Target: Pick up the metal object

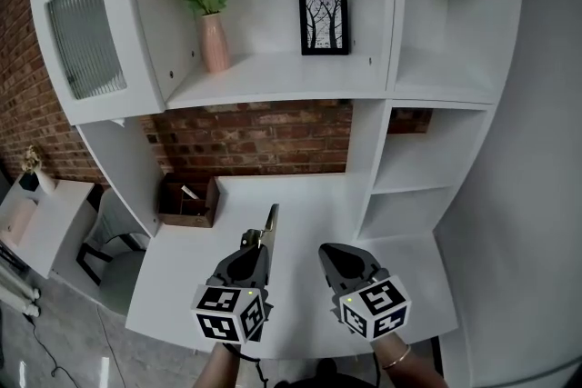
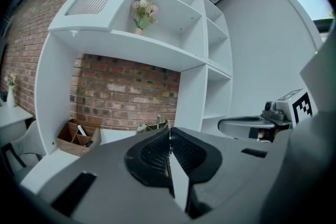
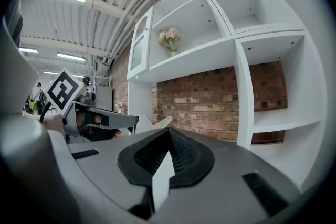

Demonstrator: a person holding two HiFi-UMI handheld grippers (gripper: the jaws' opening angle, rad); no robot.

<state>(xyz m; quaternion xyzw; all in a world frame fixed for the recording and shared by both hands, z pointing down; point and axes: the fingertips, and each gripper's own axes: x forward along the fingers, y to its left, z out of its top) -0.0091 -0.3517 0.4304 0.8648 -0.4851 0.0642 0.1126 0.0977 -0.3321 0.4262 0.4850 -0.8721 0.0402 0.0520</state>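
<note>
The metal object (image 1: pixel 271 221) is a thin, pale angled strip sticking forward out of my left gripper (image 1: pixel 257 243), above the white desk (image 1: pixel 182 273). The left jaws are shut on its near end. In the left gripper view its far end (image 2: pixel 153 126) shows just past the closed pads of the left gripper (image 2: pixel 168 129). The right gripper view catches the strip (image 3: pixel 159 124) held off the desk at the left. My right gripper (image 1: pixel 329 252) hovers beside it to the right; its jaws are shut with nothing between them, as the right gripper view shows of the right gripper (image 3: pixel 169 131).
A brown cardboard organiser (image 1: pixel 188 200) stands at the desk's back left against the brick wall. Shelf compartments (image 1: pixel 414 168) rise at the right. Above, a shelf holds a pink vase of flowers (image 1: pixel 215 41) and a framed picture (image 1: pixel 324 23). A chair (image 1: pixel 109 250) sits left of the desk.
</note>
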